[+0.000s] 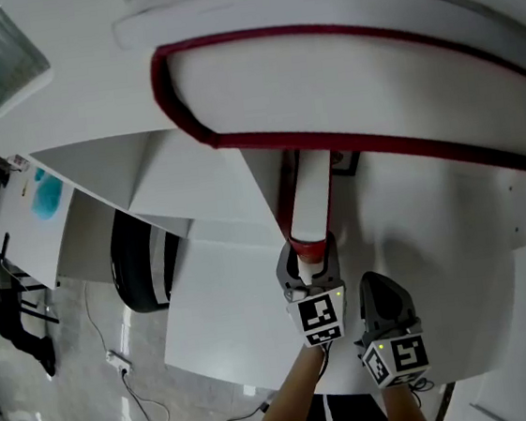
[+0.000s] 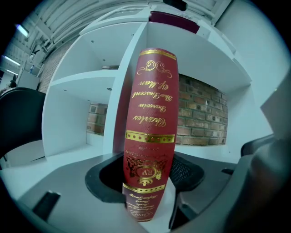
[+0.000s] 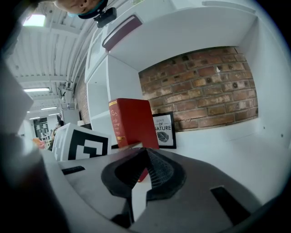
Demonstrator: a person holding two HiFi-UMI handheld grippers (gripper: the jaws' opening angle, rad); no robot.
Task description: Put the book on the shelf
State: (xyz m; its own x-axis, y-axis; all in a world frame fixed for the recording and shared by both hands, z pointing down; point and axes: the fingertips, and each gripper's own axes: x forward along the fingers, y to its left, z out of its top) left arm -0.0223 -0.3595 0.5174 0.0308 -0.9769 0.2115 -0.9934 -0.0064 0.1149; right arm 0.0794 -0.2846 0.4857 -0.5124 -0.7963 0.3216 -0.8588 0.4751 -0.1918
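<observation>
Left tool (image 1: 308, 262) grips a red book (image 2: 152, 127) upright at the shelf (image 2: 202, 152).
Right tool (image 1: 378, 288) is just beside it, jaws together, empty.

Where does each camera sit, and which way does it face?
Head view: on the head, steeply down onto the white shelf; shows left gripper, right gripper, a forearm.
Left gripper view: on the left gripper, along jaws clamped on the red book, into the shelf.
Right gripper view: on the right gripper, past shut, empty jaws toward a framed print.
Shared: both gripper views show the book and brick wall.
</observation>
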